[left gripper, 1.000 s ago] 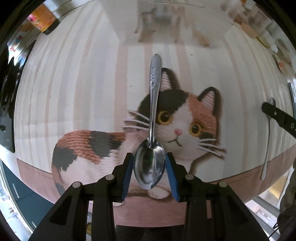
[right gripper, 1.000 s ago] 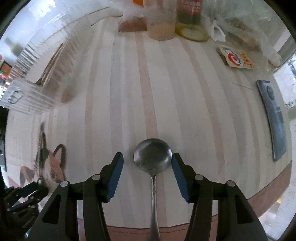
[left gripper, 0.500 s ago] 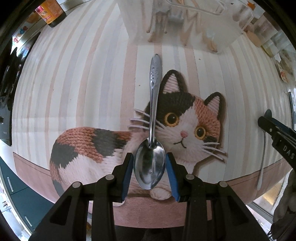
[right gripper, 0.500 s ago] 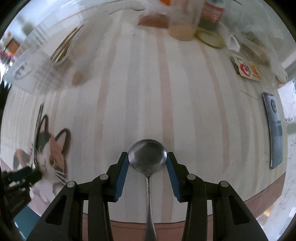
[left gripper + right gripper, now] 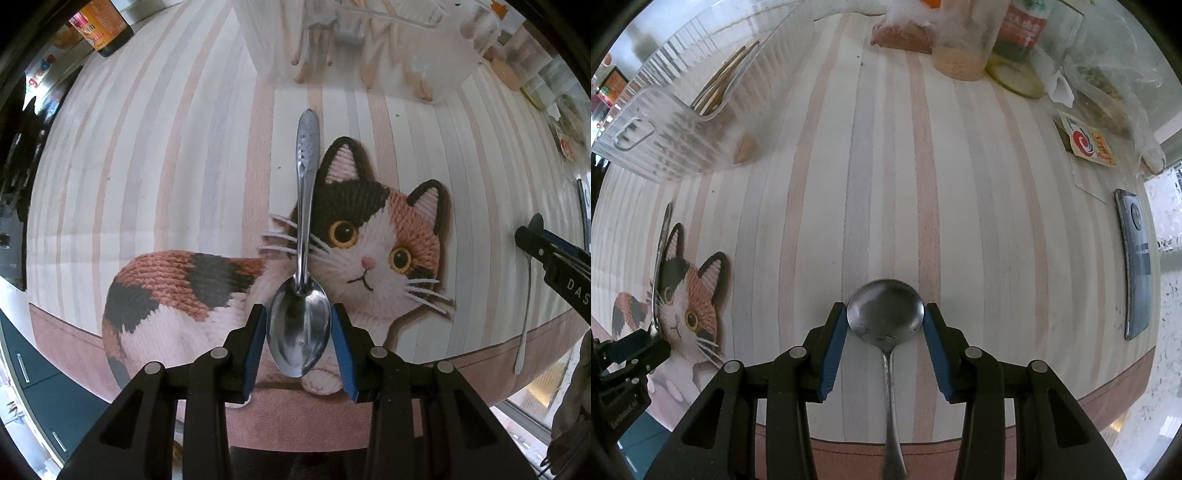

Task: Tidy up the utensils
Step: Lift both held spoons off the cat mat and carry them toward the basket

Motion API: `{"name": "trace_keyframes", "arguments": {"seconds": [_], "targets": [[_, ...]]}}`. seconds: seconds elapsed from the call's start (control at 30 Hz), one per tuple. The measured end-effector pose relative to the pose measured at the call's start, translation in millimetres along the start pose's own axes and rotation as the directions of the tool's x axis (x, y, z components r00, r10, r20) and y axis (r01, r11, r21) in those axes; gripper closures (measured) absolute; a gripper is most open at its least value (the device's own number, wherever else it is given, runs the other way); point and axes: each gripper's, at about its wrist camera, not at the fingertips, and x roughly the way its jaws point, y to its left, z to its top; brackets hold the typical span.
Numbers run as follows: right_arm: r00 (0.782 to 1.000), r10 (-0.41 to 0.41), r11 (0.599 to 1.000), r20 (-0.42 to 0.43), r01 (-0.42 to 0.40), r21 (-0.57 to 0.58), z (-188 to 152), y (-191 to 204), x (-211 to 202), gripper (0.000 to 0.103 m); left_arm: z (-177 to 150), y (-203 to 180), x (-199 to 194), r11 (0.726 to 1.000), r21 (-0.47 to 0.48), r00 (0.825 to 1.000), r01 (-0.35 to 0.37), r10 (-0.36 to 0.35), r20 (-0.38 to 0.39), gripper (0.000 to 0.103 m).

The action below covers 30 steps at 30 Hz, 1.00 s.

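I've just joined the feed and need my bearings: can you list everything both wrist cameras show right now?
Spoons: 2, steel; oval one on the cat print, round one on the stripes.
Tablecloth: 1, striped, with a calico cat print.
Bin: 1, clear, far left, holding wooden utensils.
Phone: 1, grey, right edge.
Packet: 1, yellow-white, far right.
Jars, bottle, bags: far edge, blurred.
Left gripper: black, blue pads, shut on the oval spoon's bowl.
Right gripper: same, shut on the round spoon's bowl.
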Motion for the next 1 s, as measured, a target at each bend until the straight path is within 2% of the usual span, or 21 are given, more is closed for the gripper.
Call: {"name": "trace_keyframes", "arguments": {"seconds": [0.37,0.77,1.0], "targets": [[0.998,0.043,0.999,0.045,-0.045,0.029,-3.3,-8.6,-21.2,0.06,-9.3,8.3,-30.1,1.0,-0.025,0.997,-0.018,0.02,0.081,0.071],[0.989,0.103,0.995,0.106,-0.103,-0.003,8.9,8.8,-58.0,0.06,-29.3,43.6,-58.0,0.995,-0.104,0.992,-0.003,0.016,0.123,0.071],[0.981,0.123,0.992,0.152,-0.119,-0.033,11.7,21.2,-75.0,0.06,-31.5,51.0,-69.6,0.989,-0.145,0.989,0.005,0.017,0.147,0.071]]}}
